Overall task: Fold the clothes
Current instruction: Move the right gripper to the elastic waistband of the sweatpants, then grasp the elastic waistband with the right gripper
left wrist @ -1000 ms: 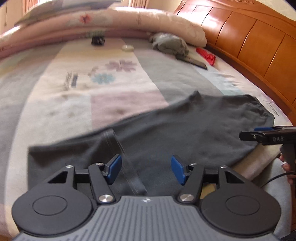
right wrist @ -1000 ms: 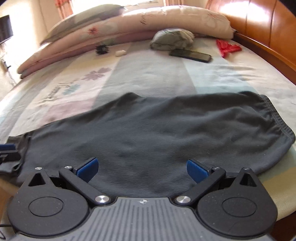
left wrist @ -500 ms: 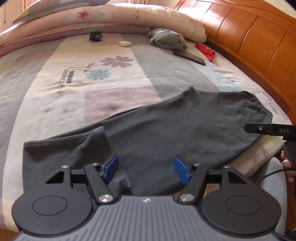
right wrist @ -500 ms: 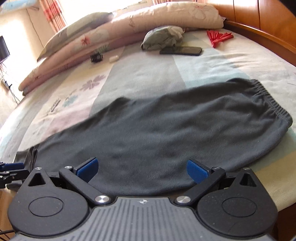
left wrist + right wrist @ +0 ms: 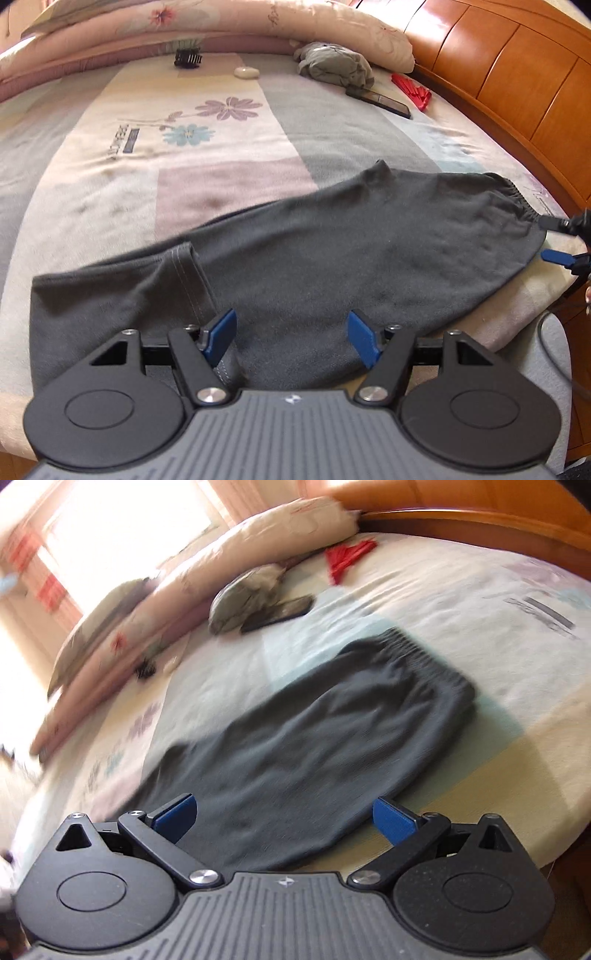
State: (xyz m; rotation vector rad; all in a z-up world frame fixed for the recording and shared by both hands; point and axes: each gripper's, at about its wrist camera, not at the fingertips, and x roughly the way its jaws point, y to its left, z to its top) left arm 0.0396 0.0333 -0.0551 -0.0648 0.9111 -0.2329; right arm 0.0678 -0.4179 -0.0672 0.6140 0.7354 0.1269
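Dark grey trousers (image 5: 332,258) lie flat along the near edge of the bed, elastic waistband (image 5: 517,195) to the right and a folded-back leg hem (image 5: 184,269) to the left. My left gripper (image 5: 291,338) hovers open over the leg end, nothing between its blue pads. In the right wrist view the trousers (image 5: 314,746) lie ahead with the waistband (image 5: 424,653) at upper right. My right gripper (image 5: 284,814) is open just above the near edge of the trousers. The right gripper also shows at the far right of the left wrist view as the right gripper's fingertips (image 5: 557,256), beside the waistband.
On the patterned bedspread (image 5: 184,155) further back lie a bundled grey garment (image 5: 332,64), a dark phone (image 5: 384,101), a red fan-like item (image 5: 412,92), a black comb (image 5: 188,57) and a small white object (image 5: 246,72). A wooden headboard (image 5: 517,74) runs along the right.
The right gripper swung to the right and tilted, so its view is blurred and centred near the waistband. The left gripper stayed over the leg end, still open.
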